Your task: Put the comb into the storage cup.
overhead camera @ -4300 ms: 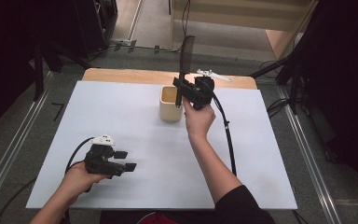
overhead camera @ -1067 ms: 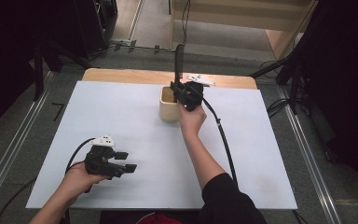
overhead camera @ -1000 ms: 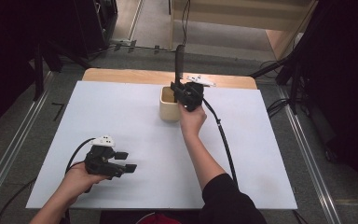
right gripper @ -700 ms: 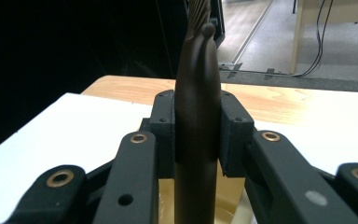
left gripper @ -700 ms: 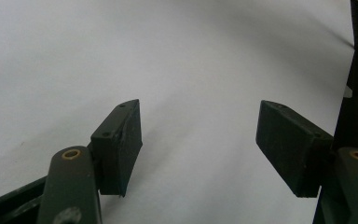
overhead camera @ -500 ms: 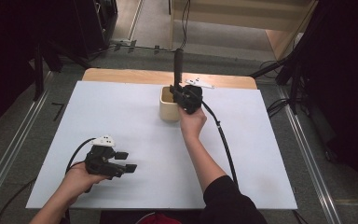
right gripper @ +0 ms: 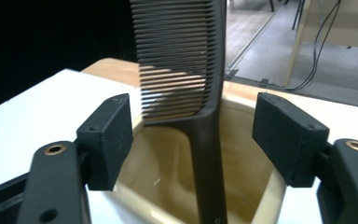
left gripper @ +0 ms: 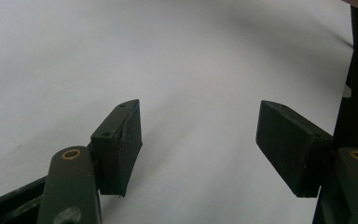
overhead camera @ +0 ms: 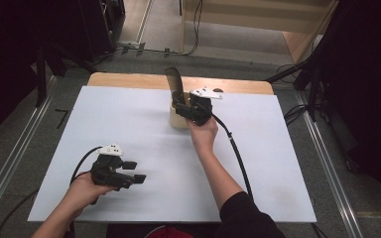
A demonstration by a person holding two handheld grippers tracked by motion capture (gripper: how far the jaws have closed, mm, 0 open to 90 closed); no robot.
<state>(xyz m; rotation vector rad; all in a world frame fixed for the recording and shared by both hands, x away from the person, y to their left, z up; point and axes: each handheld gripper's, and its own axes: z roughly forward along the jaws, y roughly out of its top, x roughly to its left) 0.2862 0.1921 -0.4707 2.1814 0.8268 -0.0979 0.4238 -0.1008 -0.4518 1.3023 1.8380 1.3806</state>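
1. Comb point(right gripper: 200, 88): black, stood upright with its handle down inside the cream cup point(right gripper: 242, 186), teeth raised above the rim and facing the left of the right gripper view.
2. Seen in the high view as a dark blade point(overhead camera: 174, 84) that rose out of the cup point(overhead camera: 178, 119) near the far middle of the white table point(overhead camera: 278, 163), leaning slightly away from the person.
3. Right gripper point(right gripper: 193, 135): jaws had just been opening, and stood spread to either side of the comb's handle with clear gaps on both sides.
4. Pads point(right gripper: 112, 140) pressed on nothing; comb between them but let go, resting on the cup alone.
5. Held right at the near side of the cup in the high view point(overhead camera: 194, 111), with the hand just behind it and the cable trailing back along the forearm.
6. Whether the gripper's body touched the cup's wall: could not be told.
7. Left gripper point(left gripper: 198, 140): jaws spread wide, nothing between them, only bare white tabletop ahead.
8. Found in the high view at the near left of the table point(overhead camera: 134, 173), well apart from cup and comb, pointed toward the right of that view and gripped in the left hand point(overhead camera: 87, 186).
9. Pads point(left gripper: 121, 140) of that gripper in contact with no object; whether its underside rested on the table could not be told.
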